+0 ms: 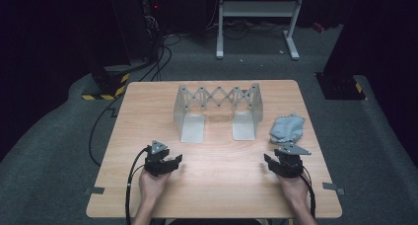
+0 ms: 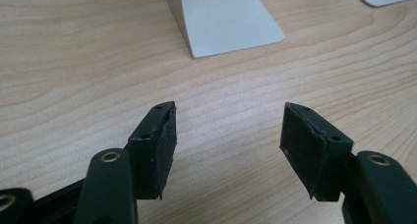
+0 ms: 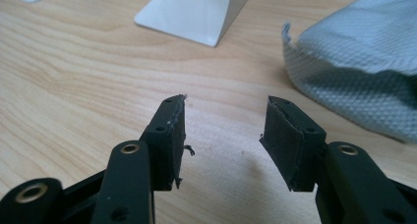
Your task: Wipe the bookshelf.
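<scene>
A grey metal folding rack with a scissor-lattice back and two flat feet stands at the middle of the wooden table. Its left foot lies ahead of my left gripper, which is open and holds nothing. A crumpled grey-blue cloth lies to the right of the rack. My right gripper is open just short of the cloth, with the rack's right foot ahead of it. In the high view the left gripper and right gripper rest near the table's front edge.
Black cables trail off the table's left side onto the grey floor. A white stand frame is behind the table. Tape marks stick to the table's front corners. Bare wood lies between the two grippers.
</scene>
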`<state>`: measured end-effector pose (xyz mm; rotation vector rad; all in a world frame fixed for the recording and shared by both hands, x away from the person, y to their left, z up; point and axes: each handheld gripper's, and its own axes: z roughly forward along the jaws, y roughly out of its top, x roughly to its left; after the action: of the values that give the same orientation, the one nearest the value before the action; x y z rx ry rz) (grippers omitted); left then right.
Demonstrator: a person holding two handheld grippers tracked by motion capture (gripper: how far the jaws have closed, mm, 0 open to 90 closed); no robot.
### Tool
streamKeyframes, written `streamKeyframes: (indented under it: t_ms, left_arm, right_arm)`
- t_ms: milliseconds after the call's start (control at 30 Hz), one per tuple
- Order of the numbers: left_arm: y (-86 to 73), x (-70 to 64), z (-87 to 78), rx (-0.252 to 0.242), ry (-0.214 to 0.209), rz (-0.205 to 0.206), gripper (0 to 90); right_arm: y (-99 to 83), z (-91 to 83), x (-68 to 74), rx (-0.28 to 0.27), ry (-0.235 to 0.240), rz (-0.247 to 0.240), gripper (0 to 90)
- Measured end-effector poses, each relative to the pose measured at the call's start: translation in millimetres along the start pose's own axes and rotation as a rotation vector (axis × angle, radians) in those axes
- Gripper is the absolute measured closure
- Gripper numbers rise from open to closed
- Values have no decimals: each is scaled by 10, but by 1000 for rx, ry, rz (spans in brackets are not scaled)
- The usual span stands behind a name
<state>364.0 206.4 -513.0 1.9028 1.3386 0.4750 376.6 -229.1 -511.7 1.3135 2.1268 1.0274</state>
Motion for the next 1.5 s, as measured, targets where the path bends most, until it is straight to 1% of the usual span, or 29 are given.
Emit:
streamKeyframes:
  t_ms: [33,67,133,200,367,433,467,500,667,700,767,833,933,1500]
  left_arm:
    - [-13,0,12,9,1,0,387]
    - [-24,-6,25,16,10,7,385]
    - [-50,-11,44,16,16,12,387]
    - [-69,-14,62,20,30,21,387]
    - [-96,-33,82,6,46,28,391]
    - [-103,-38,90,-1,59,42,393]
    - [-103,-38,90,-1,59,42,393]
    - [-112,-48,97,-8,68,53,393]
    - [-113,-73,106,-4,84,71,391]
    - [-113,-81,108,-1,89,82,389]
    - [-112,-80,110,-1,91,76,379]
    - [-112,-80,109,1,94,76,366]
    - [-113,-81,111,2,94,75,353]
    - [-115,-82,108,3,95,73,348]
  right_arm:
    - [-8,7,9,4,-3,-2,506]
    - [-18,16,21,10,-10,-14,506]
    - [-33,34,52,30,-26,-45,504]
    - [-42,46,59,41,-27,-58,502]
    - [-56,73,49,55,-26,-59,494]
    - [-61,83,45,57,-26,-64,491]
    - [-65,90,48,60,-29,-68,489]
    - [-70,94,50,60,-30,-71,486]
    - [-73,101,31,57,-22,-55,465]
    - [-71,105,27,57,-22,-54,452]
    - [-65,115,4,62,-15,-39,422]
    - [-57,127,-14,65,-19,-33,401]
    - [-54,131,-16,65,-20,-31,398]
    - [-49,137,-19,66,-23,-27,397]
